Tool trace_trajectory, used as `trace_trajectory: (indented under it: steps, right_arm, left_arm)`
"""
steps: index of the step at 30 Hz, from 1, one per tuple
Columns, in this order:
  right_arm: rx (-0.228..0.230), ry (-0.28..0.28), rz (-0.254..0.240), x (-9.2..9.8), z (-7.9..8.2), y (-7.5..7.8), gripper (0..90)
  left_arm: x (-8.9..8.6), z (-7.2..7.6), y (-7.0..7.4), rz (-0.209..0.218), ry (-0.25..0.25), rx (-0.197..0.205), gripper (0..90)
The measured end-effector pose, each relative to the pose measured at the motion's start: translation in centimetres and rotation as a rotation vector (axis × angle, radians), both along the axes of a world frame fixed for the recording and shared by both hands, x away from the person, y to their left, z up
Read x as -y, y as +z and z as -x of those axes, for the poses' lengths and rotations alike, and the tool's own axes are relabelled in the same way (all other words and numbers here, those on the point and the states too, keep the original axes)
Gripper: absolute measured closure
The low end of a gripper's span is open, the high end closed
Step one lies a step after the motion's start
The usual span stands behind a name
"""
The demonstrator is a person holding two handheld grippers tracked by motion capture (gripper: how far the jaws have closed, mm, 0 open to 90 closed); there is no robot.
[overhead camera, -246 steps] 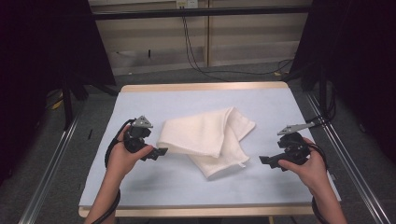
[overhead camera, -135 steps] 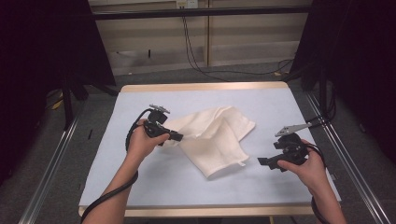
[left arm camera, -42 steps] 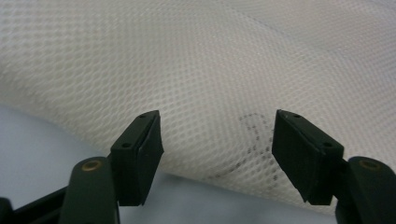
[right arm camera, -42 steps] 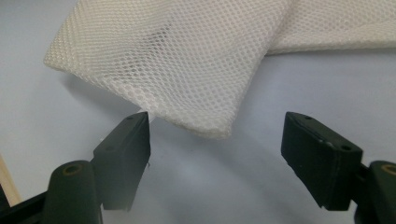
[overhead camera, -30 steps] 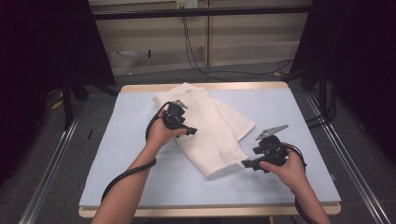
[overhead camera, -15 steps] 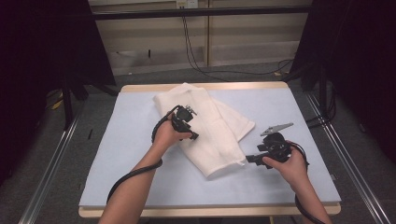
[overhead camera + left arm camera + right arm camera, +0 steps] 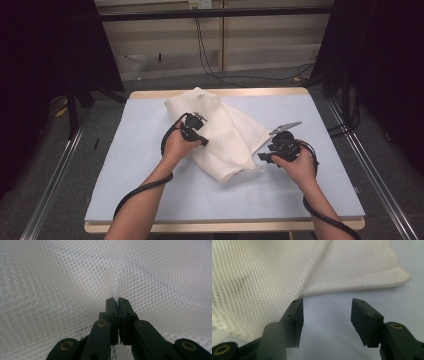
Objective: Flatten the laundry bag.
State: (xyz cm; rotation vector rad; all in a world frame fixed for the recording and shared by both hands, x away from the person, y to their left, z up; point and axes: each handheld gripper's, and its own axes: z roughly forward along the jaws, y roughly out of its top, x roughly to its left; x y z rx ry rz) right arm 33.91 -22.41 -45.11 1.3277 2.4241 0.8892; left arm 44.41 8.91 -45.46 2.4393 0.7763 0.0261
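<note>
Since a second ago my right hand has slid in toward the near edge of the mesh cloth [image 7: 220, 135], and my left hand has hardly shifted on top of it. The cloth lies bunched and half folded across the middle of the counter [image 7: 125, 165], one end reaching the far edge, the other ending just in front of my right gripper [image 7: 263, 156].

My left gripper [image 7: 117, 301] has just been closing, and its jaws are now pressed together with a fold of the mesh pinched between them; the weave puckers into a ridge running up from the tips. I hold there, I think, to anchor the upper layer so the cloth can be spread or refolded without sliding about.

My right gripper's jaws have been narrowing too, but they stand apart with only bare counter between them. The cloth's hem lies just beyond and to the side of the tips, not touching. I judge I am lining up low and level with the surface to catch that loose corner [image 7: 404, 277] next.
</note>
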Motion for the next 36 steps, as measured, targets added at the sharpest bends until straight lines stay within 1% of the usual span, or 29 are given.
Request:
trace_trajectory:
  steps: [1,3,4,5,6,7,8,9,10,11,12,15,16,18,20,21,22,23,24,25,26,27,28,29,30,31,33,34,36]
  right_arm:
    - [-0.003,0.001,0.007,-0.2,-0.2,0.0,45.8]
    - [0.002,0.030,0.027,-0.5,-0.7,-0.2,50.0]
    - [-0.004,0.031,0.028,-0.8,-0.8,-0.2,51.1]
    - [-0.002,0.039,0.014,-1.0,-1.0,-0.3,51.8]
    - [-0.008,0.037,0.011,-1.2,-1.1,-0.3,51.9]
    - [-0.005,0.046,0.018,-1.5,-1.3,-0.4,52.0]
    - [-0.004,0.044,0.035,-1.8,-1.4,-0.4,52.1]
    - [-0.005,0.052,0.036,-2.1,-1.5,-0.4,52.1]
    - [-0.012,0.055,0.030,-2.4,-1.6,-0.5,52.1]
    - [-0.007,0.058,0.032,-2.6,-1.7,-0.6,52.1]
    - [-0.013,0.052,0.038,-2.9,-1.8,-0.7,51.8]
    - [-0.026,0.074,0.061,-3.6,-2.2,-1.2,50.5]
    - [-0.020,0.079,0.064,-3.9,-2.3,-1.4,49.7]
    - [-0.026,0.061,0.062,-4.2,-2.4,-1.5,48.9]
    - [-0.034,0.062,0.085,-4.4,-2.5,-1.5,49.9]
    - [-0.031,0.083,0.103,-4.6,-2.6,-1.4,51.4]
    - [-0.042,0.075,0.104,-4.7,-2.5,-1.4,53.0]
    - [-0.036,0.090,0.114,-4.8,-2.6,-1.4,53.3]
    - [-0.047,0.080,0.112,-4.8,-2.6,-1.4,54.1]
    - [-0.055,0.068,0.105,-4.7,-2.7,-1.4,55.5]
    - [-0.065,0.060,0.110,-4.9,-2.7,-1.3,57.4]
    - [-0.069,0.062,0.113,-5.0,-2.9,-1.2,60.1]
    - [-0.073,0.061,0.121,-5.0,-2.9,-1.2,68.2]
    - [-0.075,0.068,0.109,-5.2,-2.9,-1.2,74.5]
    - [-0.075,0.081,0.112,-5.3,-3.0,-1.2,78.6]
    - [-0.075,0.076,0.107,-5.5,-3.1,-1.3,83.1]
    - [-0.077,0.068,0.105,-5.6,-3.3,-1.3,86.4]
    - [-0.092,0.054,0.099,-5.6,-3.3,-1.3,87.6]
    - [-0.088,0.050,0.088,-5.5,-3.4,-1.3,89.9]
  left_arm:
    - [-0.3,0.2,0.1,0.024,0.000,0.003,88.0]
    - [-0.9,0.3,0.2,0.042,-0.009,0.009,88.0]
    - [-1.3,0.5,0.3,0.050,-0.016,0.009,88.0]
    - [-1.5,0.5,0.4,0.048,-0.028,0.009,88.0]
    - [-1.9,0.7,0.5,0.060,-0.029,0.010,87.9]
    - [-2.1,0.8,0.5,0.073,-0.027,0.013,87.9]
    - [-2.4,0.9,0.6,0.075,-0.033,0.019,87.9]
    - [-2.6,1.1,0.6,0.088,-0.028,0.019,87.9]
    - [-2.8,1.1,0.7,0.084,-0.036,0.022,87.9]
    - [-2.9,1.3,0.6,0.112,-0.012,0.018,87.9]
    - [-3.0,1.5,0.6,0.126,-0.004,0.014,87.9]
    - [-3.6,1.6,0.7,0.129,-0.010,0.010,87.9]
    - [-3.7,1.6,0.6,0.138,-0.007,0.012,87.8]
    - [-3.8,1.7,0.6,0.145,-0.006,0.014,87.8]
    - [-3.8,1.7,0.7,0.144,-0.004,0.017,87.8]
    - [-3.8,1.7,0.8,0.143,-0.004,0.013,87.8]
    - [-3.7,1.7,0.8,0.139,-0.009,0.019,87.8]
    - [-3.7,1.7,0.9,0.140,-0.011,0.017,87.9]
    - [-3.7,1.7,0.9,0.144,-0.013,0.019,87.8]
    - [-3.7,1.7,1.0,0.145,-0.009,0.019,87.9]
    - [-3.8,1.7,1.2,0.141,-0.006,0.021,87.8]
    - [-3.9,1.7,1.2,0.150,-0.007,0.020,87.8]
    - [-4.0,1.7,1.3,0.152,-0.005,0.026,87.8]
    - [-4.2,1.7,1.4,0.153,-0.005,0.029,87.8]
    - [-4.3,1.8,1.6,0.156,-0.003,0.031,87.8]
    - [-4.5,1.8,1.7,0.154,-0.004,0.028,87.7]
    - [-4.8,1.9,1.8,0.156,-0.006,0.035,87.7]
    - [-5.0,2.0,1.9,0.159,-0.003,0.034,87.7]
    - [-5.4,2.1,2.1,0.168,0.003,0.040,87.7]
